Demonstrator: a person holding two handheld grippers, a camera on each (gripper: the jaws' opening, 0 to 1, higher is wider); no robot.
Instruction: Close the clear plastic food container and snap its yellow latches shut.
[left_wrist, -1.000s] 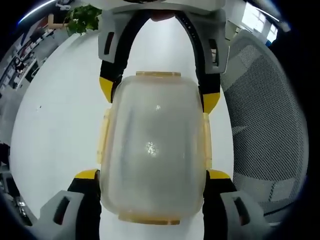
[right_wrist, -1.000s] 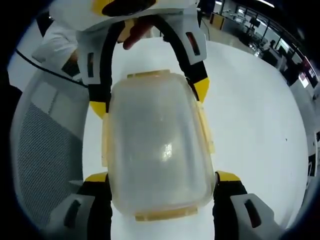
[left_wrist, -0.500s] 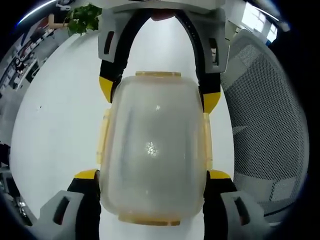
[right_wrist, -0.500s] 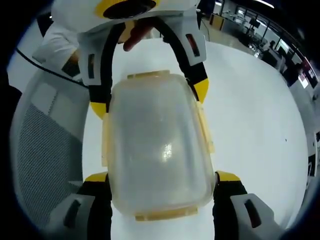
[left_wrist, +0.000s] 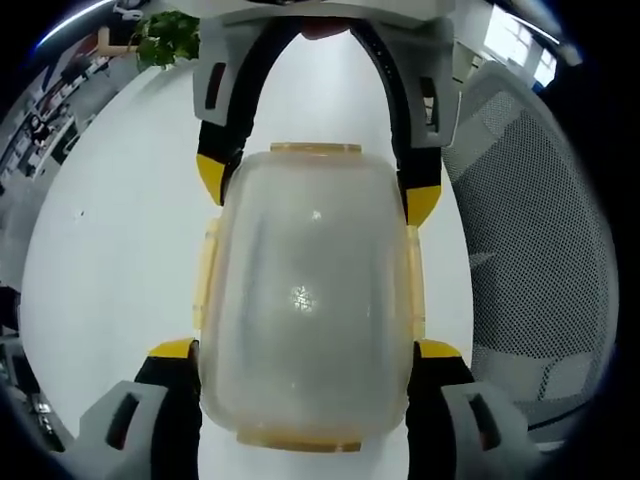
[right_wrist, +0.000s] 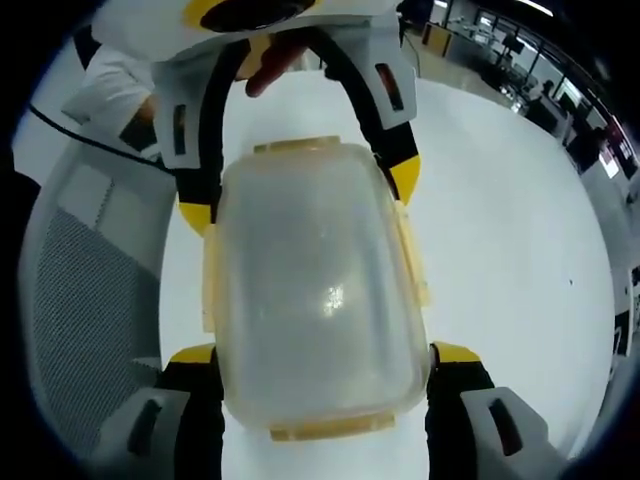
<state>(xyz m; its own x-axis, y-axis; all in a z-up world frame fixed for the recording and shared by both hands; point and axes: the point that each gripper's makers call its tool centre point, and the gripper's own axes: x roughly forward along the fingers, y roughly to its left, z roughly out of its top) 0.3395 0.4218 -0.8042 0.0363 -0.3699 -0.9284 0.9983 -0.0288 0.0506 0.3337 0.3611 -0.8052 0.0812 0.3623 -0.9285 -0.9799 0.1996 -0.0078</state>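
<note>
- White surface spans both views and carries the container; in the right gripper view it lies at.
- Grey mesh chair stands beside the surface edge, also seen in the right gripper view.
- Clear plastic food container sits on the surface between both pairs of tongs, lid on; the right gripper view shows it at.
- Left tongs are spread and straddle one end of the container, yellow-tipped jaws against its two sides.
- Right tongs are spread likewise and straddle the opposite end.
- Yellow latches lie along the container's sides and ends; whether they are snapped cannot be told.
- Green plant stands far off.
</note>
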